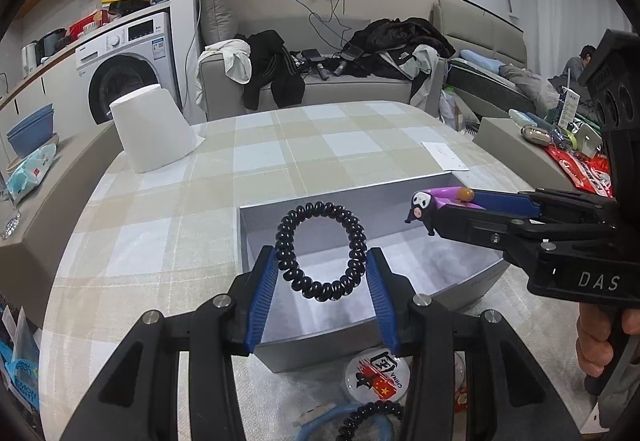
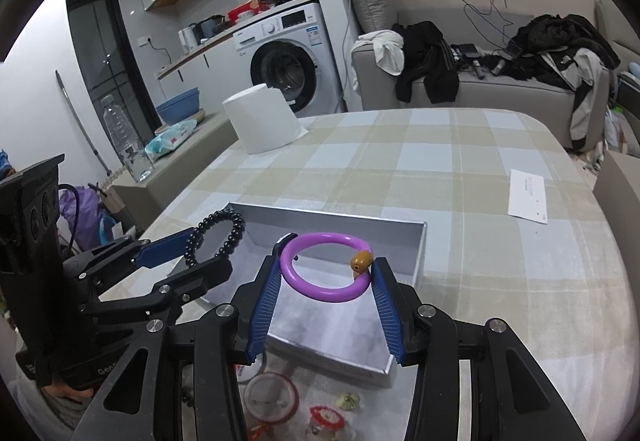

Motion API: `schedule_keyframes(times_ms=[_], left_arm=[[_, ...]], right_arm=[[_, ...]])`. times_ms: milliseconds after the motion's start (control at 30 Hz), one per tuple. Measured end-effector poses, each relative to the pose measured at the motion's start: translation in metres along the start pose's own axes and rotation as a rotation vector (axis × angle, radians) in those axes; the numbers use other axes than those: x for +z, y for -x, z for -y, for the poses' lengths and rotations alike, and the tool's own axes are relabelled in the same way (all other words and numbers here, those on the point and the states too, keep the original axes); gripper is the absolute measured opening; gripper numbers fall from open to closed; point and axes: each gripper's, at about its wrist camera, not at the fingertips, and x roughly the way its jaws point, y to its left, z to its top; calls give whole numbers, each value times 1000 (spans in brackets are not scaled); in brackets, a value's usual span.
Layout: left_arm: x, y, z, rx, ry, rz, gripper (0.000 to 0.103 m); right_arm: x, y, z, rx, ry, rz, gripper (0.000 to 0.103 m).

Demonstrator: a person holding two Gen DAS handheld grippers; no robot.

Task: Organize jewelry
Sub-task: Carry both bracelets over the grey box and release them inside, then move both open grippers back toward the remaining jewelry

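Observation:
My left gripper (image 1: 322,273) is shut on a black coiled hair tie (image 1: 321,251) and holds it above the grey open box (image 1: 344,197). My right gripper (image 2: 326,281) is shut on a purple ring bracelet (image 2: 325,273) with a brown bead and a small cartoon charm, also above the box (image 2: 340,221). The right gripper also shows at the right of the left wrist view (image 1: 460,209), and the left gripper with the hair tie (image 2: 216,237) shows at the left of the right wrist view. The box looks empty inside.
Loose pieces lie on the table near me: a round badge (image 1: 378,373), another black coil tie (image 1: 372,417), a clear round lid (image 2: 272,393) and small trinkets (image 2: 328,417). A white paper roll (image 1: 150,129) and a paper slip (image 2: 528,197) lie farther back on the checked cloth.

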Motion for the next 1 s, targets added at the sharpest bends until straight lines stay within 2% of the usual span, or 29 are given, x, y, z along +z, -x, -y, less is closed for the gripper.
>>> schedule_keyframes(times_ms=[400, 700, 900, 1000], left_arm=[[4, -3, 4, -1, -22, -19, 40], [12, -14, 3, -26, -8, -69, 40], [13, -17, 2, -45, -3, -85, 40], [13, -14, 4, -32, -8, -83, 42]], right_arm=[[-1, -14, -3, -20, 23, -31, 45], [3, -16, -1, -26, 21, -51, 46], [4, -19, 1, -13, 17, -60, 47], [4, -17, 1, -4, 15, -60, 49]])
